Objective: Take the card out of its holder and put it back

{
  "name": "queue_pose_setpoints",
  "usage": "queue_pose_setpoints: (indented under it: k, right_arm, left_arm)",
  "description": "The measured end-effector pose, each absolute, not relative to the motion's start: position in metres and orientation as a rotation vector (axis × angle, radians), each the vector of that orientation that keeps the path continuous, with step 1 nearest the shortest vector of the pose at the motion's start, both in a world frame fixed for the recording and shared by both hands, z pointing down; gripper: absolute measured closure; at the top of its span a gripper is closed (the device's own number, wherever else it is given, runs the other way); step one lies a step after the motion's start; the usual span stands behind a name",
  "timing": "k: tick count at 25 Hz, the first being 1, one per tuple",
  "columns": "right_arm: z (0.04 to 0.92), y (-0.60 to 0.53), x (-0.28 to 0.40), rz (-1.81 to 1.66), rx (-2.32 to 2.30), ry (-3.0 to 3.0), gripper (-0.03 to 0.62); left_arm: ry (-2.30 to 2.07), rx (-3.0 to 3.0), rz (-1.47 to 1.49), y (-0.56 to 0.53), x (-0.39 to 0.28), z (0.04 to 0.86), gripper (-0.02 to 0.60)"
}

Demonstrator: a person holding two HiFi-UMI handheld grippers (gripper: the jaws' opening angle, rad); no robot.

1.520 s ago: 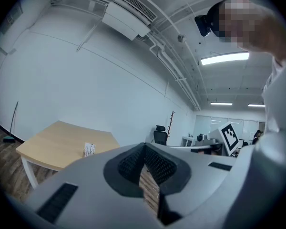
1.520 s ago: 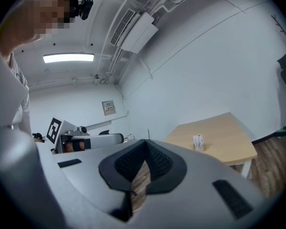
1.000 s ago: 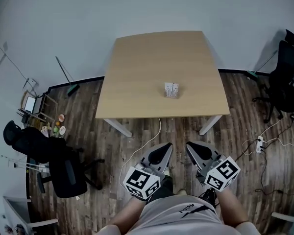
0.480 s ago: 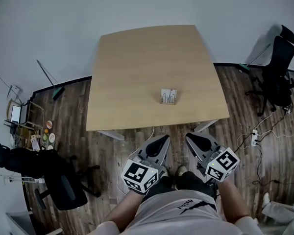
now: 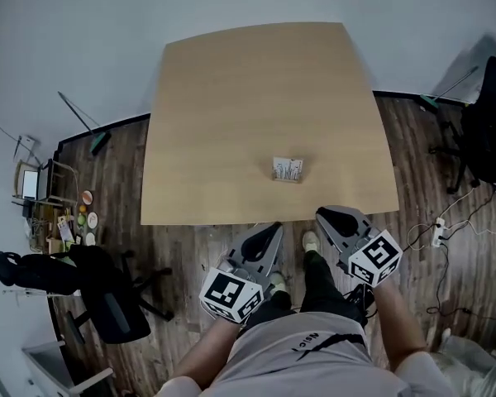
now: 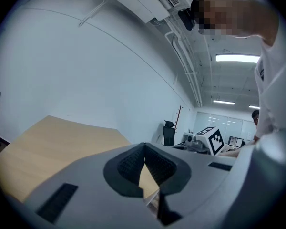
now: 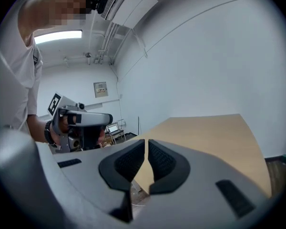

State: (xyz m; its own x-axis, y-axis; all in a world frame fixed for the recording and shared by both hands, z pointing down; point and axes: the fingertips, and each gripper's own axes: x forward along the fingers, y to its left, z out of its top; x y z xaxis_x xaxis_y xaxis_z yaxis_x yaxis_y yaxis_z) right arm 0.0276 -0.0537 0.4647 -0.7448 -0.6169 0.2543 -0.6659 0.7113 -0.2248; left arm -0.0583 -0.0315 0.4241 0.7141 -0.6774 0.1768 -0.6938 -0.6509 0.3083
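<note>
A small card holder (image 5: 287, 169) with white cards upright in it stands on the light wooden table (image 5: 231, 98), near the front edge. Both grippers hang off the table in front of the person's legs, over the floor. My left gripper (image 5: 272, 231) is short of the table edge and left of the holder, jaws shut with nothing between them (image 6: 144, 147). My right gripper (image 5: 327, 216) is just at the front edge, right of the holder, pads together and empty (image 7: 147, 142). The holder does not show in either gripper view.
Black office chairs stand at the left (image 5: 99, 292) and at the far right (image 5: 484, 126). A power strip (image 5: 438, 230) with cables lies on the wood floor at the right. A low rack with small items (image 5: 62, 213) and a broom (image 5: 87, 122) are at the left.
The person has stepped toward the table, so its front edge and the holder now lie closer to the grippers. Both grippers stay shut and low.
</note>
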Motion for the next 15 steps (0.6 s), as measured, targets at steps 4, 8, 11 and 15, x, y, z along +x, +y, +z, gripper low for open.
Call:
queue_pose_setpoints:
  k: [4,8,11,15]
  right_arm:
    - [0.494,-0.094,0.034,0.449,0.934,-2.739,0.579]
    - [0.528,-0.122,0.040,0.447,0.806,-2.720,0.577]
    - [0.557,-0.139,0.042,0.469,0.735,-2.701,0.576]
    - [0.596,-0.157,0.040,0.518,0.672,-2.668,0.559]
  left_arm:
    - [-1.105,2.557,0.083,-0.065,-0.046,0.434,0.569]
    - [-1.153,2.521,0.098,-0.094,-0.028,0.447,0.569]
    - [-1.184,2.489,0.111,-0.110,-0.020,0.462,0.569]
    - [-1.227,2.432,0.129,-0.125,-0.017,0.480,0.569]
